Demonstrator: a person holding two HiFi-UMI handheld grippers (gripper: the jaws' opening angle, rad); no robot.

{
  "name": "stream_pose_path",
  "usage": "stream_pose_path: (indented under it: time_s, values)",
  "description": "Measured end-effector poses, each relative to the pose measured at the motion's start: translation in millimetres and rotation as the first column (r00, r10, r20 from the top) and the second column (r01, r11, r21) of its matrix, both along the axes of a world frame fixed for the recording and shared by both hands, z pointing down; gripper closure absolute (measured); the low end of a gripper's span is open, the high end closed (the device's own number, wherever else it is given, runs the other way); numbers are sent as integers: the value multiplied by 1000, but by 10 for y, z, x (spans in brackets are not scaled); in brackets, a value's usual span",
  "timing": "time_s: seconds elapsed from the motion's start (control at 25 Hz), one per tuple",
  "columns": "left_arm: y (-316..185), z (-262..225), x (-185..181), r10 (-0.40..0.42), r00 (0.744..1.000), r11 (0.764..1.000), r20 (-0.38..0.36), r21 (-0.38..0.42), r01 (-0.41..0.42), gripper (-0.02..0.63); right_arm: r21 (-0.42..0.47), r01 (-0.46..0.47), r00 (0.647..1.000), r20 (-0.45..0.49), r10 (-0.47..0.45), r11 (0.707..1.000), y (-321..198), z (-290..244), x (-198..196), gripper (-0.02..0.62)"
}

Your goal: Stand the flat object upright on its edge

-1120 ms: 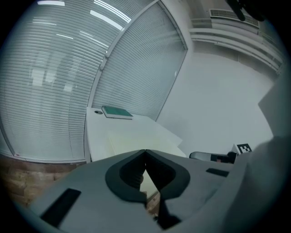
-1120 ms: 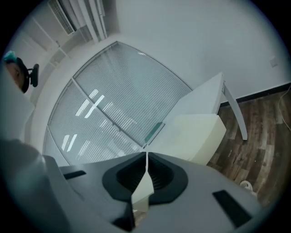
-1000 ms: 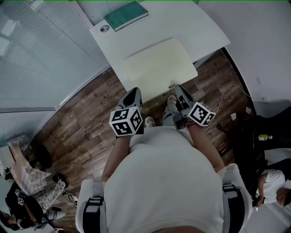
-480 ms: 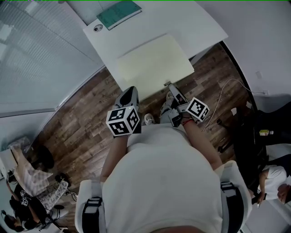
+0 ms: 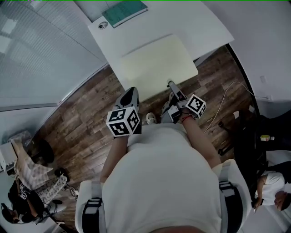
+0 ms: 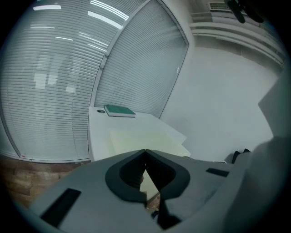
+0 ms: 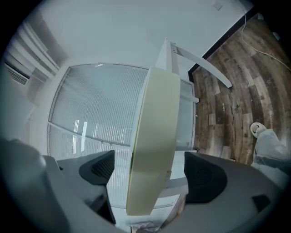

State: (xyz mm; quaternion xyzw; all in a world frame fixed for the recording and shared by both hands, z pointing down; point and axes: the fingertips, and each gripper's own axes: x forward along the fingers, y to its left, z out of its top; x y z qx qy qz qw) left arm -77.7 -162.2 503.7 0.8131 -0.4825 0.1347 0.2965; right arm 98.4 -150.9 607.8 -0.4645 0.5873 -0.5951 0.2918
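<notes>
A green book [image 5: 125, 7] lies flat at the far corner of the white table [image 5: 191, 22], and it shows small in the left gripper view [image 6: 119, 110]. A pale yellow mat [image 5: 157, 61] covers the table's near part. My left gripper [image 5: 132, 91] hovers just short of the table's near edge, its jaws shut with nothing in them [image 6: 145, 151]. My right gripper [image 5: 171, 84] is rolled on its side at that same edge. Its jaws are opening wide [image 7: 150, 173]. The mat [image 7: 152, 150] shows edge-on in the gap between them, and the pads [image 7: 97, 168] do not touch it.
A small round disc [image 5: 103, 25] sits beside the book. A glass wall with blinds [image 5: 41, 50] runs along the left. Wood floor [image 5: 86, 123] lies below, with a loose cable [image 5: 225, 98] at the right. Seated people are at the lower right [image 5: 273, 186] and lower left [image 5: 18, 200].
The right gripper's jaws have opened, and it has shifted slightly forward to the table's edge. The left gripper has stayed put.
</notes>
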Motion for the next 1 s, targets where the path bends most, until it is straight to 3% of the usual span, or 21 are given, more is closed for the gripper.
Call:
stream_pose_path:
  time_s: [0.4, 1.0]
  values:
    - [-37, 26, -61, -38, 999, 999, 9, -11, 38, 586, -6, -56, 997, 61, 56, 998, -322, 148, 82, 130]
    - [-53, 23, -125, -67, 998, 998, 17, -8, 67, 586, 4, -61, 994, 90, 60, 998, -609, 179, 73, 123]
